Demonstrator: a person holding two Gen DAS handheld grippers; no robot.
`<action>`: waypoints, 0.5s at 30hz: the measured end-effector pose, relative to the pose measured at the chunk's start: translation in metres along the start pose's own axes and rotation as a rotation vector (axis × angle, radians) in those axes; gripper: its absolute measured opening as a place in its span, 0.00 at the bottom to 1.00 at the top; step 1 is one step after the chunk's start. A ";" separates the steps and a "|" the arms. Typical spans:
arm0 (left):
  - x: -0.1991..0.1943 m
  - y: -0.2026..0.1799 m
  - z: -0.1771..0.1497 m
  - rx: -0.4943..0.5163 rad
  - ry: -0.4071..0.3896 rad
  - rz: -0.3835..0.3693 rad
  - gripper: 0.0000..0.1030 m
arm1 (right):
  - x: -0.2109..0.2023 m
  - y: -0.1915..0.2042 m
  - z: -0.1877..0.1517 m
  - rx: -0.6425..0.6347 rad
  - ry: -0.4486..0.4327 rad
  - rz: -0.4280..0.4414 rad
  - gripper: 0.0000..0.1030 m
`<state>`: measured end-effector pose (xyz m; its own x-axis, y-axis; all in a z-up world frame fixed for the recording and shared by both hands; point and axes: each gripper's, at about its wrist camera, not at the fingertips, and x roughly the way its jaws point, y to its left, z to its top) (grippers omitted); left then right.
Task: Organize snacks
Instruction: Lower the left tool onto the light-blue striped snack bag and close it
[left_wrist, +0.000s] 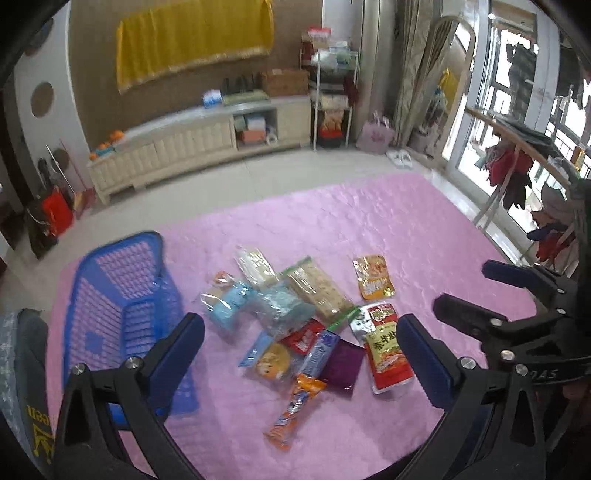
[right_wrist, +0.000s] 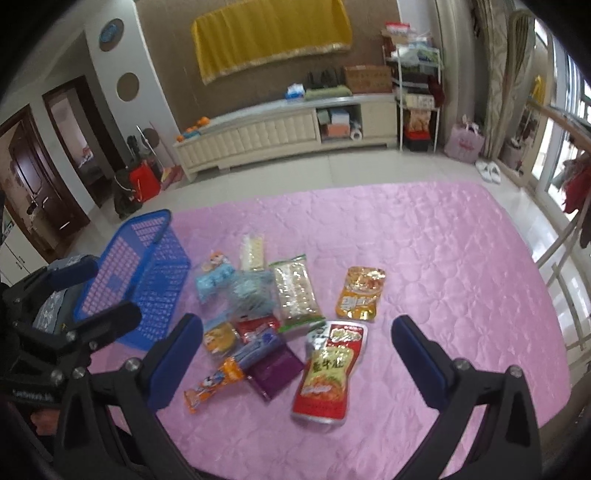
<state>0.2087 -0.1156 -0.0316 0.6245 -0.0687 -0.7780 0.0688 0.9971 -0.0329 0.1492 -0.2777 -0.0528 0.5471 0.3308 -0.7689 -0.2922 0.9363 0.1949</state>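
Observation:
A heap of snack packs lies on the pink quilted mat (left_wrist: 332, 221) (right_wrist: 424, 258). It includes a red and green pouch (left_wrist: 388, 358) (right_wrist: 325, 380), an orange pouch (left_wrist: 373, 277) (right_wrist: 362, 293), a cracker pack (left_wrist: 317, 288) (right_wrist: 295, 291), a purple packet (left_wrist: 341, 363) (right_wrist: 275, 369), a long orange stick pack (left_wrist: 295, 410) (right_wrist: 214, 384) and light blue packets (left_wrist: 229, 299) (right_wrist: 214, 280). A blue plastic basket (left_wrist: 147, 310) (right_wrist: 162, 280) holding nothing stands left of the heap. My left gripper (left_wrist: 303, 350) (right_wrist: 96, 295) hovers open above the heap's near side. My right gripper (right_wrist: 299, 350) (left_wrist: 476, 291) is open too, over the red and green pouch.
The mat lies on a tiled floor. A long cream cabinet (left_wrist: 199, 147) (right_wrist: 280, 133) and a metal shelf rack (left_wrist: 332, 92) stand along the far wall. A clothes rack (left_wrist: 517, 162) and white slippers (right_wrist: 487, 171) are at the right. A person's clothing shows at the lower left.

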 end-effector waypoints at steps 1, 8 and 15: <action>0.008 0.000 0.004 -0.007 0.027 -0.002 1.00 | 0.007 -0.005 0.003 0.005 0.016 -0.005 1.00; 0.073 0.004 0.019 -0.100 0.193 -0.011 1.00 | 0.062 -0.031 0.020 0.037 0.146 -0.043 1.00; 0.130 0.013 0.030 -0.166 0.311 0.019 0.97 | 0.109 -0.053 0.029 0.099 0.247 -0.004 0.90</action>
<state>0.3138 -0.1125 -0.1143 0.3557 -0.0618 -0.9326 -0.0839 0.9917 -0.0977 0.2472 -0.2873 -0.1295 0.3361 0.2994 -0.8930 -0.2055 0.9486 0.2406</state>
